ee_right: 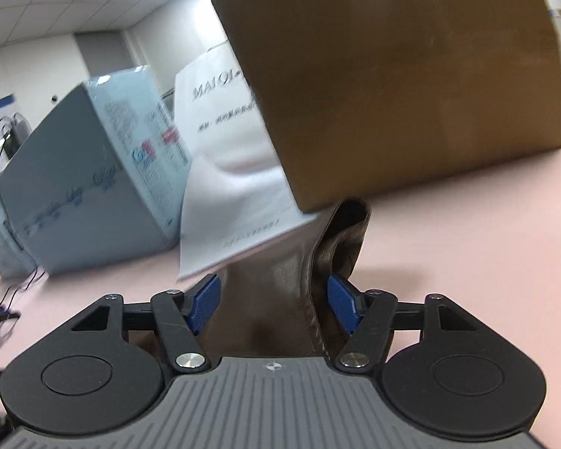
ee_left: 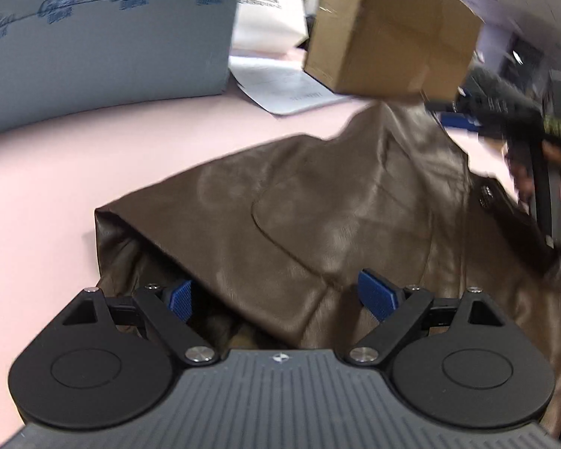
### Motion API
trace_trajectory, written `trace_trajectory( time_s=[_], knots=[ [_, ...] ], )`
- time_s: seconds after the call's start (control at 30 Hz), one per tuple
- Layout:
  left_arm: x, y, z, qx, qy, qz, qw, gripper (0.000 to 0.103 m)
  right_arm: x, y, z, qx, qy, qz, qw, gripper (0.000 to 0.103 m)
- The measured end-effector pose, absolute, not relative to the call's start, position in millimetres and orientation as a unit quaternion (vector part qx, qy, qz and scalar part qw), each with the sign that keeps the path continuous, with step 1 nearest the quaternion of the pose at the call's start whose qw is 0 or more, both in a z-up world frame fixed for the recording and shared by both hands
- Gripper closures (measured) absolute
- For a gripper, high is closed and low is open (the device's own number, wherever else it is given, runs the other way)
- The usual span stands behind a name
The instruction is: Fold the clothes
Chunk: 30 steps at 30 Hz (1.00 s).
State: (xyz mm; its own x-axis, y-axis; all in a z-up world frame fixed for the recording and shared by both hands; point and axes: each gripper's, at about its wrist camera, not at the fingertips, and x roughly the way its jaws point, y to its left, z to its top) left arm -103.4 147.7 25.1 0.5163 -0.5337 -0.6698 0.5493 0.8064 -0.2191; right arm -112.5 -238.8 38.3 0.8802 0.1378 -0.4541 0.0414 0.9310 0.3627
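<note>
Brown leather garment point(ee_left: 318, 224) fills the lower middle of the left wrist view, its folded bulk running between the spread blue pads of the left claw point(ee_left: 280, 295). That claw is released — its pads stand wide apart, the cloth passing loosely between them and over a dark opening at lower left. A curved seam crosses the middle of the garment, and a snap button point(ee_left: 484, 196) sits near the right edge. The garment lies on the pink desk point(ee_left: 56, 187), rising toward the upper right, where the right claw point(ee_left: 505, 119) shows as a dark blur beside a hand point(ee_left: 523, 176).

In the right wrist view, the right claw point(ee_right: 275, 305) is also released, its blue pads parted on either side of a narrow strip of the garment point(ee_right: 273, 292), with a gap on both sides. The strip runs up the frame centre to a rolled edge under a brown cardboard box point(ee_right: 411, 75). Left of the box stand a white bag point(ee_right: 224, 149) and a grey-blue box point(ee_right: 86, 172) — all on the pink desk point(ee_right: 467, 243).
</note>
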Motion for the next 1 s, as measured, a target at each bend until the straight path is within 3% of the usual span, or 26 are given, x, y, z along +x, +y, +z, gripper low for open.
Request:
trace_trajectory(
  time_s=[0.1,0.17,0.23,0.27,0.37,0.5,0.63,1.0],
  knots=[
    [-99,149,24,-0.028,0.38,-0.301,0.874,0.02,-114,-247,34,0.176,0.244,0.034,0.953,0.071],
    [-100,151,24,-0.036,0.374,-0.3,0.877,0.026,-115,-253,32,0.184,0.244,0.041,0.951,0.073],
    [-100,150,25,-0.04,0.369,-0.293,0.881,0.048,-119,-256,34,0.192,0.241,0.046,0.95,0.073],
    [-100,150,26,-0.042,0.366,-0.29,0.883,0.064,-122,-255,35,0.191,0.238,0.049,0.951,0.072],
    [-99,149,28,-0.047,0.358,-0.279,0.89,0.086,-130,-252,40,0.181,0.231,0.063,0.954,0.07],
    [-99,148,30,-0.055,0.348,-0.265,0.898,0.095,-131,-246,40,0.166,0.244,0.065,0.953,0.073],
    [-97,143,44,-0.051,0.335,-0.23,0.912,0.099,-131,-240,42,0.154,0.247,0.068,0.954,0.098],
    [-48,152,100,-0.046,0.292,-0.137,0.945,0.099,-139,-241,50,0.171,0.232,0.102,0.952,0.098]
  ],
)
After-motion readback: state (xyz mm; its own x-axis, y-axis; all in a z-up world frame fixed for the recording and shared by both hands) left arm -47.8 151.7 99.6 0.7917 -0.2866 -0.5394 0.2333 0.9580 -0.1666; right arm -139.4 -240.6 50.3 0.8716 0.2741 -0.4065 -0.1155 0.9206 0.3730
